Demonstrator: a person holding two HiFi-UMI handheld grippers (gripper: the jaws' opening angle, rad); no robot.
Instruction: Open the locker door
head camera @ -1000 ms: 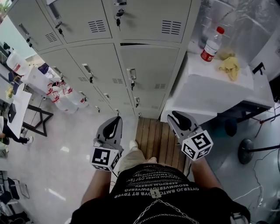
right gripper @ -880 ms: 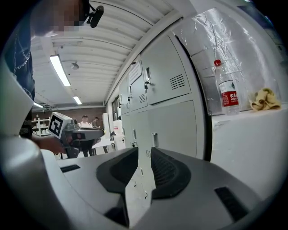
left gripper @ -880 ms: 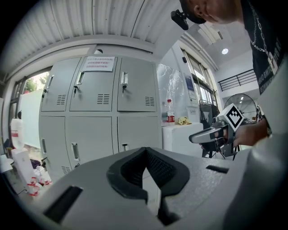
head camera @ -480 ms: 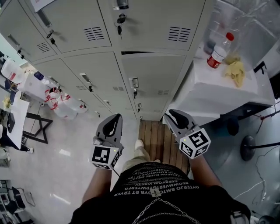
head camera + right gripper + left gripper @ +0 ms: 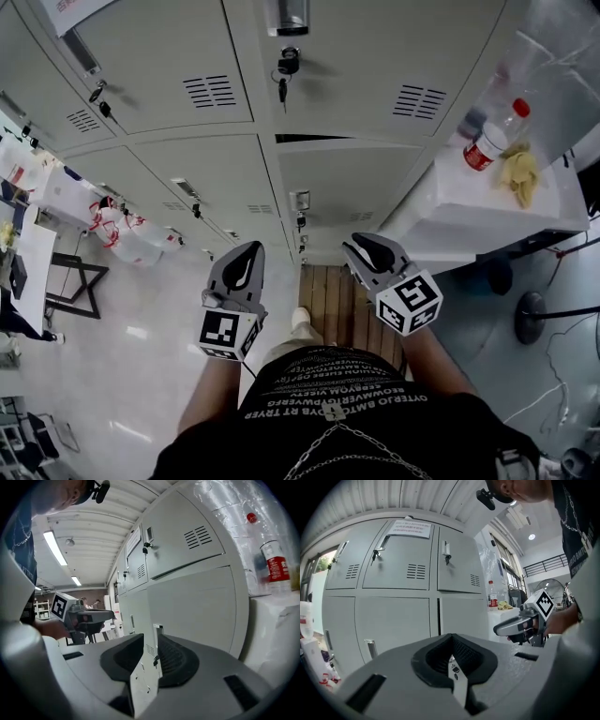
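As you squared up to locker door [image 5: 366,183], left gripper [image 5: 246,258], right gripper [image 5: 361,248] aimed toward handle [image 5: 301,201], jaws slightly apart, empty.

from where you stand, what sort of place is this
Probably a locker area in a workshop or lab: a bank of grey metal lockers with keys in the locks, a white table holding a bottle.

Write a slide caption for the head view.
Person faces grey lockers, left gripper and right gripper open, empty.
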